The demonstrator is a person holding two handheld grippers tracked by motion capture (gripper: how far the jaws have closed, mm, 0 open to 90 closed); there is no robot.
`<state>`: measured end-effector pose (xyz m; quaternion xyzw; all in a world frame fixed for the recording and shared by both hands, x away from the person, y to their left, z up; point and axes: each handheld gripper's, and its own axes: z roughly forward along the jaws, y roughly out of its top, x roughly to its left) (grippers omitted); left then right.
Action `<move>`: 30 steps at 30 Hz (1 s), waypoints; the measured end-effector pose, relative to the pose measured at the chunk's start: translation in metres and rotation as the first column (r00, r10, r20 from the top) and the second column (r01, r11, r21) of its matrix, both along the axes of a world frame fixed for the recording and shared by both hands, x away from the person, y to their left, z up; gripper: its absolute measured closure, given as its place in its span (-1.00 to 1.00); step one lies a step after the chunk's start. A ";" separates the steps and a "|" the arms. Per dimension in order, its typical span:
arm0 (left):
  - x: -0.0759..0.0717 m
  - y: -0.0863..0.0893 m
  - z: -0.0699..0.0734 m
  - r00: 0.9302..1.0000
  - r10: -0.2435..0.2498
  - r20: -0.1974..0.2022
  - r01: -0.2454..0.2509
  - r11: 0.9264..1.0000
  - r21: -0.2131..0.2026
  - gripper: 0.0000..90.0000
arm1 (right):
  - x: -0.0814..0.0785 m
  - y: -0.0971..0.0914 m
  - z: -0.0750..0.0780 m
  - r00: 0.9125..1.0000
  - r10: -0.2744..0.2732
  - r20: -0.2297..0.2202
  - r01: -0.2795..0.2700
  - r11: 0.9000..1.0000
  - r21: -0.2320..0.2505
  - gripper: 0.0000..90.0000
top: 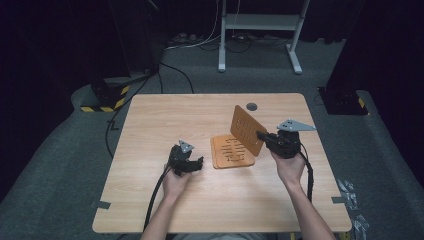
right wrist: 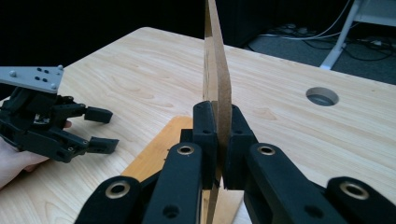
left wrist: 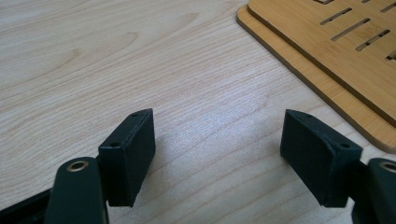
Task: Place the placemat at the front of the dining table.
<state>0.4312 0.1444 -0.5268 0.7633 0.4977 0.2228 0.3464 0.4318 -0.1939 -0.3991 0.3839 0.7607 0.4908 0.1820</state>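
A slotted wooden board [top: 247, 129] stands tilted up on edge over the middle of the table, and my right gripper [top: 261, 135] is shut on its near edge. In the right gripper view the thin board [right wrist: 215, 70] rises upright between the closed jaws of that gripper [right wrist: 218, 140]. A second slotted board [top: 230, 153] lies flat on the table beside it; in the left gripper view it [left wrist: 327, 42] looks like two stacked layers. My left gripper [top: 198, 162] rests low to the left of the flat board. Its jaws [left wrist: 219, 140] stand open over bare wood.
The light wooden table [top: 165, 115] has a round cable hole [top: 251, 106] near its far edge. Cables trail from both grippers toward the front edge. A white metal stand [top: 260, 22] is on the grey floor beyond the table.
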 end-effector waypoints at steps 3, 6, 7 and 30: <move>0.000 0.000 0.000 1.000 0.000 0.000 0.000 1.000 0.000 -0.41 | 0.000 -0.005 0.001 1.000 -0.011 0.003 0.011 1.000 0.004 0.92; 0.000 0.000 0.000 1.000 0.000 0.000 0.000 1.000 0.000 -0.41 | 0.001 -0.010 0.002 1.000 -0.024 0.000 0.024 1.000 0.007 0.92; 0.000 0.000 0.000 1.000 0.000 0.001 0.000 1.000 0.000 -0.41 | 0.001 -0.012 0.002 1.000 -0.027 -0.001 0.027 1.000 0.008 0.92; 0.000 0.000 0.000 1.000 0.000 0.000 0.000 1.000 -0.001 -0.41 | -0.001 -0.037 0.005 0.996 -0.087 0.004 0.087 0.996 0.007 0.92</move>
